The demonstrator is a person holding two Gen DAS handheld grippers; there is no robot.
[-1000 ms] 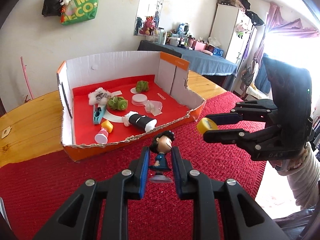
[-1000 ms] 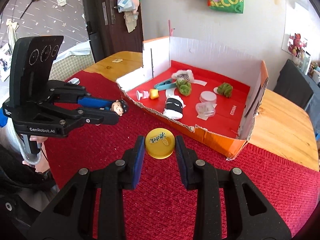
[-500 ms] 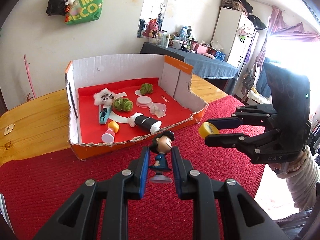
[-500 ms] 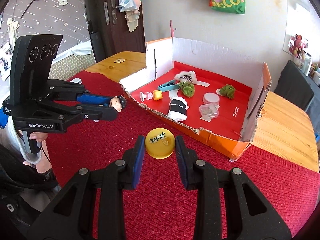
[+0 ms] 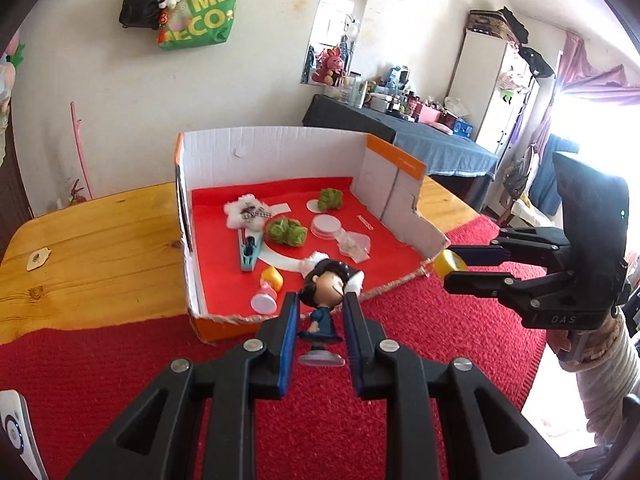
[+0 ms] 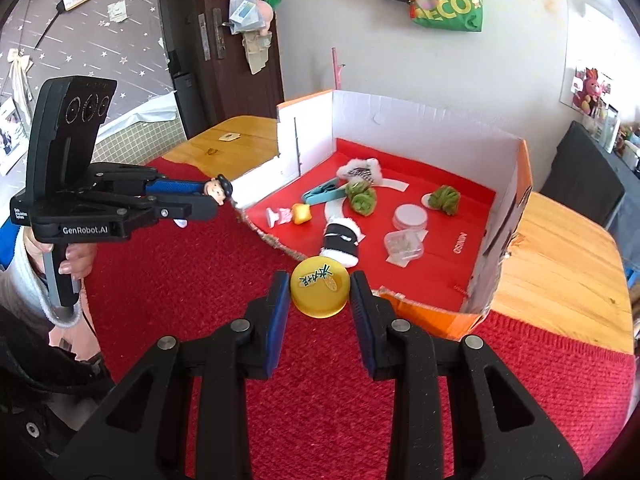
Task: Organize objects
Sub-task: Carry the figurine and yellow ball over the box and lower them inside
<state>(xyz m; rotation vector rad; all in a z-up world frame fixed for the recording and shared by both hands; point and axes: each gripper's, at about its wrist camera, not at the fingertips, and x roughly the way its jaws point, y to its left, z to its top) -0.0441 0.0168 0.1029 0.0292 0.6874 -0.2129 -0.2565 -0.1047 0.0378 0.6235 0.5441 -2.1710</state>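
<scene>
My left gripper (image 5: 320, 312) is shut on a small figurine (image 5: 323, 312) with black hair and a blue dress, held above the red cloth just before the box's front edge; it also shows in the right wrist view (image 6: 218, 191). My right gripper (image 6: 319, 292) is shut on a yellow round disc (image 6: 319, 289) with a printed mark, held near the box's front edge; it also shows in the left wrist view (image 5: 451, 264). The open cardboard box (image 5: 280, 152) with a red floor holds green fuzzy balls (image 5: 287, 232), a teal clip (image 5: 249, 251), a black-and-white roll (image 6: 341, 240) and white discs (image 5: 326, 225).
The box stands on a wooden table (image 5: 100, 240) partly covered by a red cloth (image 5: 420, 340). A white device (image 5: 14, 432) lies at the cloth's left edge. A small tag (image 5: 38, 258) lies on the wood at left. Walls, a door and furniture are behind.
Both grippers have moved forward toward the box with their objects still held. The figurine and the yellow disc are now at the box's front edge.
</scene>
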